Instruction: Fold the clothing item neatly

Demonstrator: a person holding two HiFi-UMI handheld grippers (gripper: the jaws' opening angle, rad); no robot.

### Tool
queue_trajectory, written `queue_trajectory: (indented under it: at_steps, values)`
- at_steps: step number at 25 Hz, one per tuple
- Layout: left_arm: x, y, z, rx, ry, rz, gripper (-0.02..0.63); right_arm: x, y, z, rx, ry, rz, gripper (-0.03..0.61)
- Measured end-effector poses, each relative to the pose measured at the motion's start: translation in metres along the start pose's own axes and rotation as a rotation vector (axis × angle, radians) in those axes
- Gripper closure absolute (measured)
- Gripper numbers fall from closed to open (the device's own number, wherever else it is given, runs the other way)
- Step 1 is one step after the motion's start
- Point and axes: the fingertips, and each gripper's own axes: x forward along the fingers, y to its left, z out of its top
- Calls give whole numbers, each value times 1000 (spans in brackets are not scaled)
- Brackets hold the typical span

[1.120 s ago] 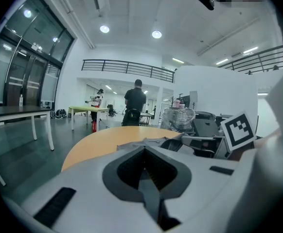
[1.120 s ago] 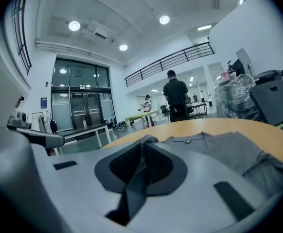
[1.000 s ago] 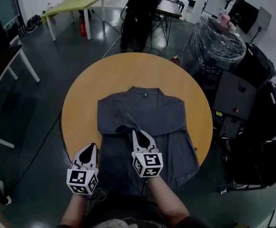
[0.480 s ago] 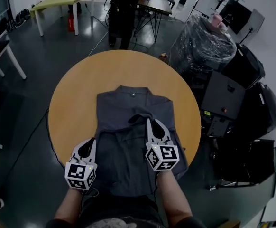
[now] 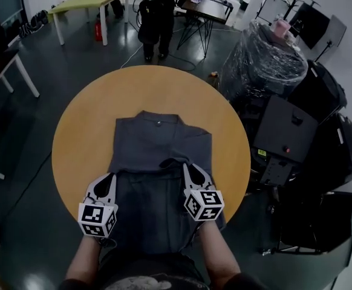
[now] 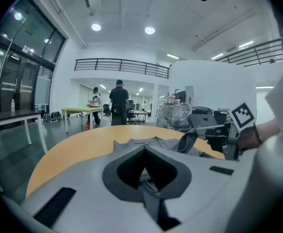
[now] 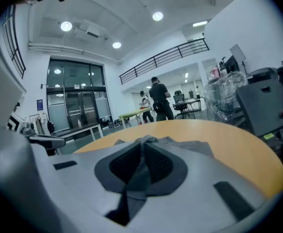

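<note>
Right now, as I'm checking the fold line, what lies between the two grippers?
Head view: only the grey shirt stretches from the left gripper to the right gripper; nothing else shows between them.

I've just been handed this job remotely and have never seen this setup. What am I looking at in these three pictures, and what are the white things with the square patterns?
There is no robot here. A person holds a hand tool with two fingers in each hand. One picture looks down from a camera on the person's head. The other two come from cameras riding on each tool, looking along its fingers. A grey shirt lies on a round wooden table. The right gripper has its fingers closed on a fold of the shirt, which shows plainly in its own view. The left gripper is closed too, at the shirt's edge on the person's left. I cannot tell whether it pinches cloth. The patterned cubes are simply part of the tools.
</note>
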Motion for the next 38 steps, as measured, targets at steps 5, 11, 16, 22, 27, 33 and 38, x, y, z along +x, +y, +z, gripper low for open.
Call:
queue_trajectory:
  at_steps: [5,11,16,22,27,33,38]
  values:
    - [11,-30,-1,-5,10,26,606,-12,-18,-32,23,74,34,560]
    - [26,-66,0,0,12,13,606,-33,-36,-60,25,149,24,560]
    - [32,-84,1,-6,2,8,606,-54,-66,-65,-72,153,-114,529]
    - [27,-94,-6,-17,1,7,606,-47,-40,-67,-183,185,11,529]
    - [22,-100,-12,-27,7,-3,606,-26,14,-99,-232,293,174,512]
    - [15,-99,-22,-38,25,5,606,1,44,-146,-487,444,190,477]
    - [9,-93,-25,-48,35,17,606,6,23,-143,-575,446,47,581]
